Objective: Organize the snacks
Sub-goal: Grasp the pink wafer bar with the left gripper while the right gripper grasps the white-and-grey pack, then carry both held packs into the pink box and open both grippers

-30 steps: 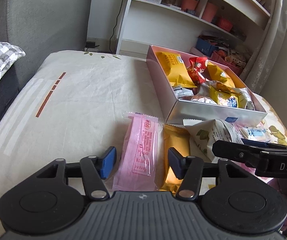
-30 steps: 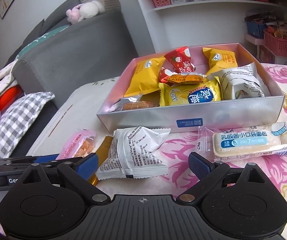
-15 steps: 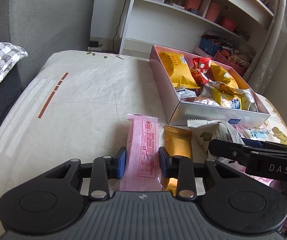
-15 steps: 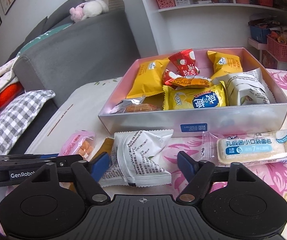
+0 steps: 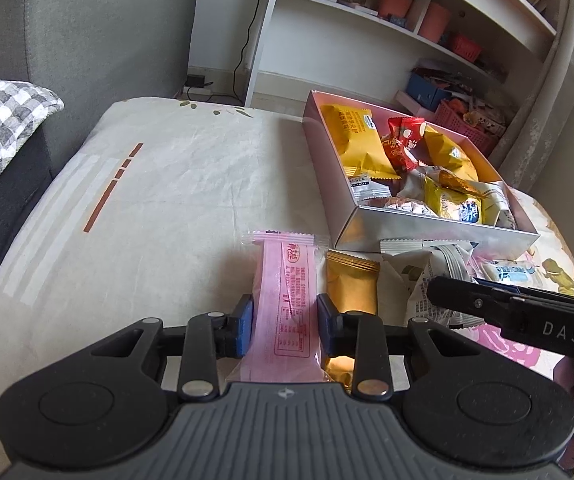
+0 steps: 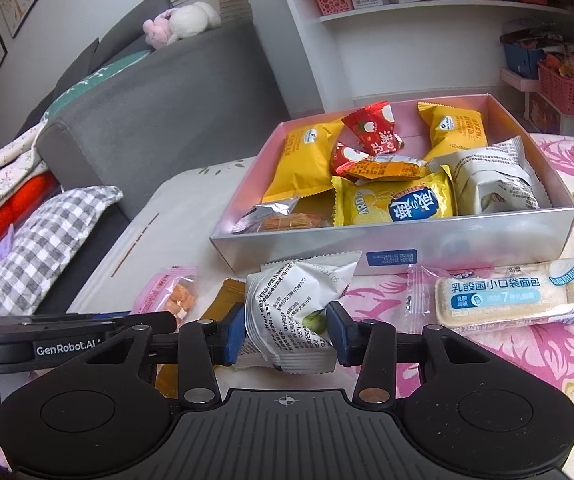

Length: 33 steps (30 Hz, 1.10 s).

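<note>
Nearest the cameras, the left gripper (image 5: 285, 326) was clamped on a pink snack packet (image 5: 287, 300), its blue pads pressed against both long edges. The right gripper (image 6: 286, 336) had just been closing, and a white-grey snack pouch (image 6: 295, 312) was pinched between its pads. Both packets lay on the cloth-covered surface (image 5: 167, 200), side by side, with a gold packet (image 5: 351, 284) between them. To the right of the pouch, a clear-wrapped bread bar (image 6: 499, 298) with a blue label lay on the pink floral part of the cloth, just beside the box's near wall.

Just beyond these stood the open box (image 6: 487, 244) — silver outside, pink inside — and it was already well filled. Two yellow packets were leaned against the far and left walls, two red wrappers (image 6: 375, 132) were piled near the middle, and an orange packet lay across them. Along the near wall sat a silver-foil biscuit pack (image 6: 283, 218), a yellow packet with a blue emblem (image 6: 395, 204) and, at the right, a white-grey pouch (image 6: 491, 184).

Farther off, white shelves (image 6: 407, 8) held pink baskets — their contents could not be made out.
</note>
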Available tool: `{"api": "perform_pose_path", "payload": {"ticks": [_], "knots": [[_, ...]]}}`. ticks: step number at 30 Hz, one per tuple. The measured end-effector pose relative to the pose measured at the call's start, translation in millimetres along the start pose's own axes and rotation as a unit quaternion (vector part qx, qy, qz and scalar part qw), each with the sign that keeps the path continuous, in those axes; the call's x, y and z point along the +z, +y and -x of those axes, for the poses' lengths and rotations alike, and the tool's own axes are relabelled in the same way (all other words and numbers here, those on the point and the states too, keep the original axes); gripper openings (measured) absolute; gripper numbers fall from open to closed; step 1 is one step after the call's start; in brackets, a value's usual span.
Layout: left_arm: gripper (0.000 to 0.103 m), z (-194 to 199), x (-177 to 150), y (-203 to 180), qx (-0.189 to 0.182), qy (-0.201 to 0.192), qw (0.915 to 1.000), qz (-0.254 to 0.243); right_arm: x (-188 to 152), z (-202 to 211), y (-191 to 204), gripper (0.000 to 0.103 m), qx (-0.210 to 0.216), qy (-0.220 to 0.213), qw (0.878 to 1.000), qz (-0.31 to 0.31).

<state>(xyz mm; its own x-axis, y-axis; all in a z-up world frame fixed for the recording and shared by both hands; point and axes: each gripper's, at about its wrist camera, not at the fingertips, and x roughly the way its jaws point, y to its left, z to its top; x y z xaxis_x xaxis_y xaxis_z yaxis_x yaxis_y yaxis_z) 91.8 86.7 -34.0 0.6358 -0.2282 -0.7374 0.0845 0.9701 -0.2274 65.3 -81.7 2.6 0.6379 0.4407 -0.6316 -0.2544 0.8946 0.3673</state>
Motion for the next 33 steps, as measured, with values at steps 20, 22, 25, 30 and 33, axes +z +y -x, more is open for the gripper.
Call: {"api": "perform_pose_path", "payload": {"ticks": [20,22,25,30,33], "knots": [[0.03,30.7,6.6,-14.9,-0.018,-0.014,0.9995,0.022,10.7,38.9,-25.8,0.042,0.005,-0.005,0.999,-0.05],[0.03,32.1,8.7,-16.5,-0.021,-0.018,0.9993,0.024,14.3,42.7,-30.4,0.042,0.003,-0.01,0.998,-0.059],[0.03,32.1,12.0,-18.6,-0.025,-0.021,0.9991,0.028,20.4,50.6,-41.0,0.042,0.002,-0.022,0.996,-0.082],[0.03,32.3,18.6,-23.8,-0.032,-0.027,0.9982,0.044,30.0,60.3,-57.0,0.042,-0.004,-0.044,0.993,-0.112],[0.03,33.1,23.9,-29.4,-0.042,-0.035,0.9972,0.051,36.0,63.1,-66.0,0.042,-0.008,-0.056,0.99,-0.132]]}}
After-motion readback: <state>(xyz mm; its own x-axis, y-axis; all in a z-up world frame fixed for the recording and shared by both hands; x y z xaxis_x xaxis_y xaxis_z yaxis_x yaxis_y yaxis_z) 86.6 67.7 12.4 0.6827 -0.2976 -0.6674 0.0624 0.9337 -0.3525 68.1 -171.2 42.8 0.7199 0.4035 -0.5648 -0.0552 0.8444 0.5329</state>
